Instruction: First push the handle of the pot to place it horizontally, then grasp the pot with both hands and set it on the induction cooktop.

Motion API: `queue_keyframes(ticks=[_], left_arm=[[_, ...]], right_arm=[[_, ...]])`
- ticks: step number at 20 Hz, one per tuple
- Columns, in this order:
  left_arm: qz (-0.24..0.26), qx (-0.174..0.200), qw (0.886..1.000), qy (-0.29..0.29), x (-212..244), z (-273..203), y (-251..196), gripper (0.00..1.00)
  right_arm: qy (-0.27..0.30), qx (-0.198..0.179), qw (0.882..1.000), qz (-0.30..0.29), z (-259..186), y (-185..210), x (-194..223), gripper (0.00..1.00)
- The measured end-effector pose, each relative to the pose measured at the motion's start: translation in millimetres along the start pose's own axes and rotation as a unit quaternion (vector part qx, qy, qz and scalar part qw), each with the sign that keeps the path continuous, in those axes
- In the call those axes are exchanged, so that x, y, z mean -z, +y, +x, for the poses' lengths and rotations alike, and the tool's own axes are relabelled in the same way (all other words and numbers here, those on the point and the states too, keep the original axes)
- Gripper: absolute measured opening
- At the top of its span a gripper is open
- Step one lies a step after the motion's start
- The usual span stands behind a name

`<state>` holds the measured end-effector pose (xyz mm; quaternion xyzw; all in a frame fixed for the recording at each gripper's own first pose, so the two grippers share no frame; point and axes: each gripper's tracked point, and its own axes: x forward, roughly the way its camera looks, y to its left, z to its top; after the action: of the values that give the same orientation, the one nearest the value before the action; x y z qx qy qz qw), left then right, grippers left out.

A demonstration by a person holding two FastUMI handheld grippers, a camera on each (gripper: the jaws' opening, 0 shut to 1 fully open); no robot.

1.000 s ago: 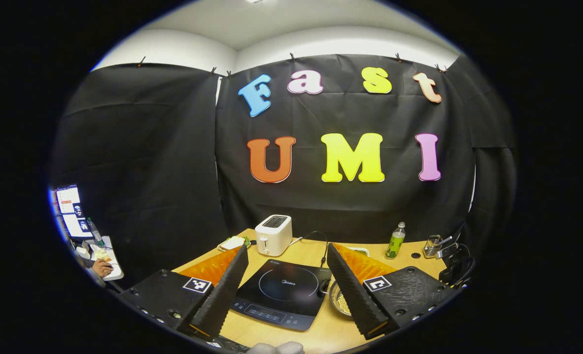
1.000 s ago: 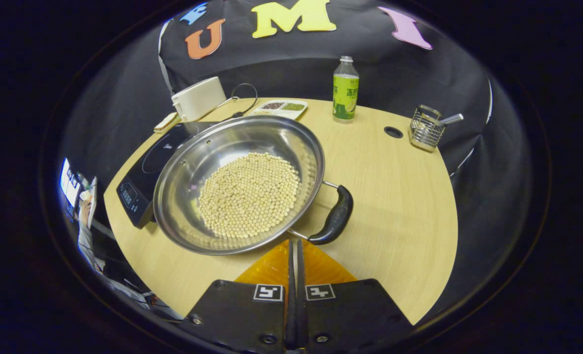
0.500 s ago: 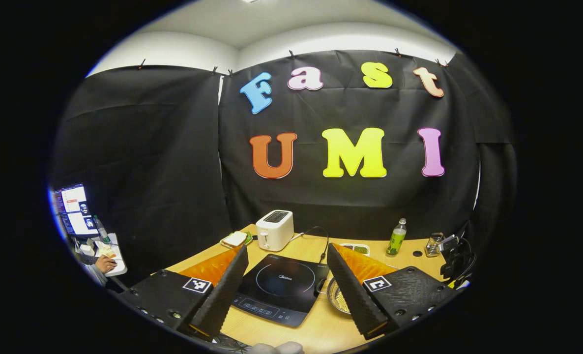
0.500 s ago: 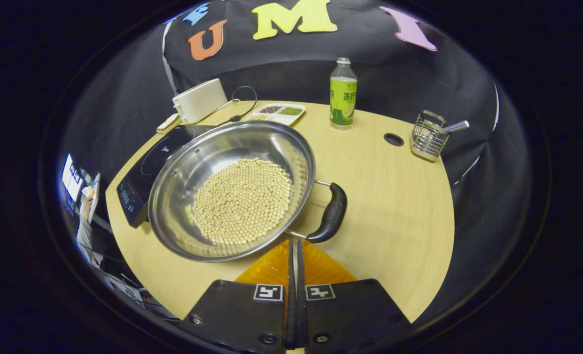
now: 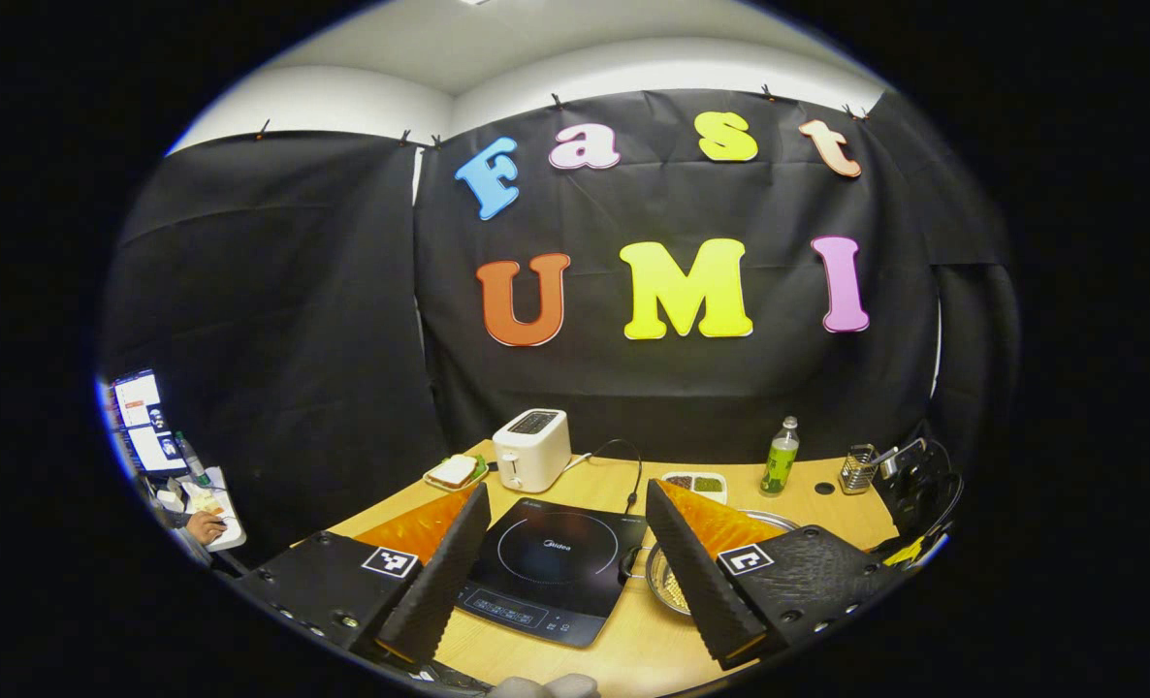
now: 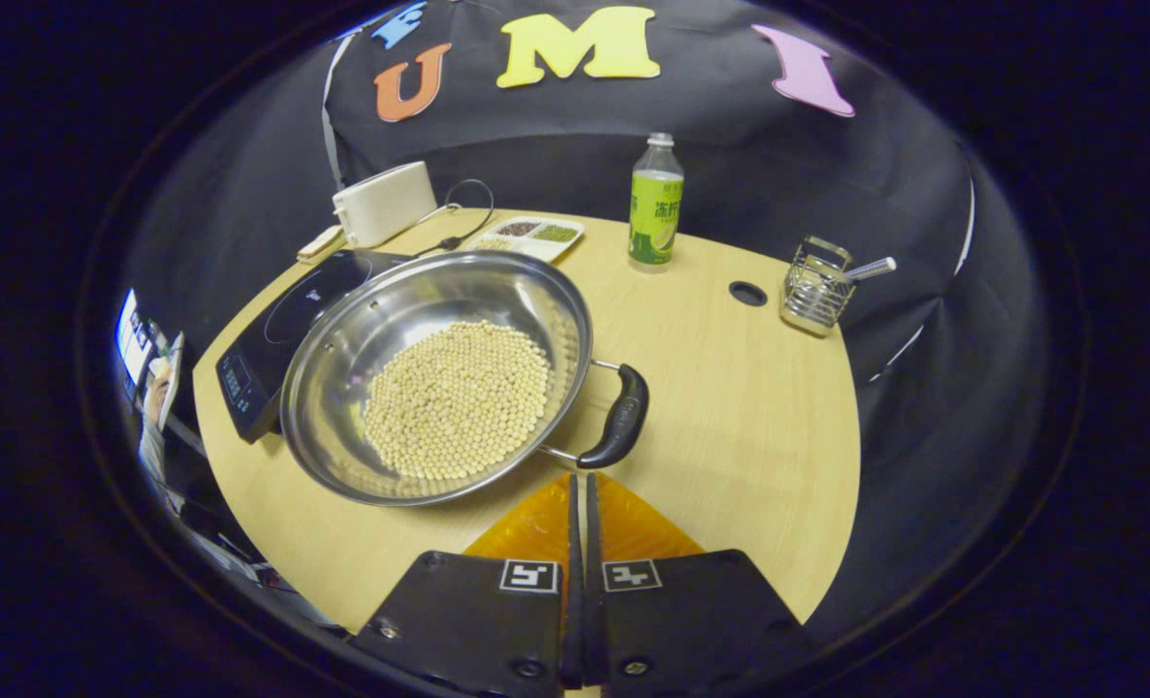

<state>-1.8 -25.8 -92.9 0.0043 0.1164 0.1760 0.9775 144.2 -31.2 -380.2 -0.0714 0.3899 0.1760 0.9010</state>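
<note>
Jaws: R gripper [image 6: 580, 485] pressed together w/ nothing between; L gripper [image 5: 560, 528] spread wide, empty.

R tips are sitting just short of the pot's black handle [image 6: 620, 428], apart from it or barely at its near end; can't tell which. Pot [image 6: 342, 388], steel w/ pale beans inside, is resting on the wood table [image 6: 730, 407], its far-left rim beside or slightly over the induction cooktop [image 6: 274, 334]. Vs 1 s ago the pot is sitting farther off and smaller in the R gripper view, so R is backing away. Handle is lying lower and swung more toward the table edge, so the push looks about done. L is hovering above the cooktop, a bit of pot rim showing by its right finger. Judged next: both grippers taking opposite sides for the lift.
</note>
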Motion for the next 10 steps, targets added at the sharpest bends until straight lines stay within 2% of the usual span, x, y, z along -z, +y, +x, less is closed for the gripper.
queue_keyframes(ticks=[1, 2, 3, 4, 5, 6, 7, 9, 10], left_arm=[[0.001, 0.012, 1.0, 0.004, 5.7, 5.0, -0.8, 0.96], [0.001, 0.025, 1.0, 0.01, 12.3, 11.0, 0.0, 0.96], [0.001, 0.037, 0.999, 0.014, 16.8, 16.0, 0.4, 0.96], [-0.001, 0.05, 0.999, 0.019, 21.4, 21.9, 0.2, 0.96], [-0.004, 0.063, 0.998, 0.021, 25.5, 28.0, 0.3, 0.96], [-0.006, 0.076, 0.997, 0.023, 31.3, 33.6, -0.1, 0.96], [-0.007, 0.089, 0.995, 0.033, 39.6, 39.2, -1.7, 0.96], [-0.006, 0.115, 0.992, 0.048, 55.3, 51.9, -3.5, 0.97], [-0.009, 0.128, 0.99, 0.061, 64.6, 57.2, -5.6, 0.96]], right_arm=[[-0.007, 0.006, 1.0, 0.002, -8.2, 0.6, -0.6, 0.15], [-0.014, 0.014, 1.0, 0.002, -15.2, 1.8, -2.7, 0.21], [-0.021, 0.027, 0.999, 0.001, -23.6, 1.6, -3.5, 0.44], [-0.03, 0.04, 0.999, 0.003, -30.5, 1.8, -6.3, 0.54], [-0.039, 0.053, 0.998, 0.003, -39.9, 5.3, -9.0, 0.71], [-0.044, 0.072, 0.996, 0.005, -46.6, 3.6, -10.9, 0.75], [-0.052, 0.085, 0.995, 0.007, -55.0, 6.1, -13.8, 0.85], [-0.064, 0.105, 0.992, 0.015, -68.2, 13.6, -16.9, 0.9], [-0.069, 0.11, 0.991, 0.021, -72.7, 18.5, -18.2, 0.87]])
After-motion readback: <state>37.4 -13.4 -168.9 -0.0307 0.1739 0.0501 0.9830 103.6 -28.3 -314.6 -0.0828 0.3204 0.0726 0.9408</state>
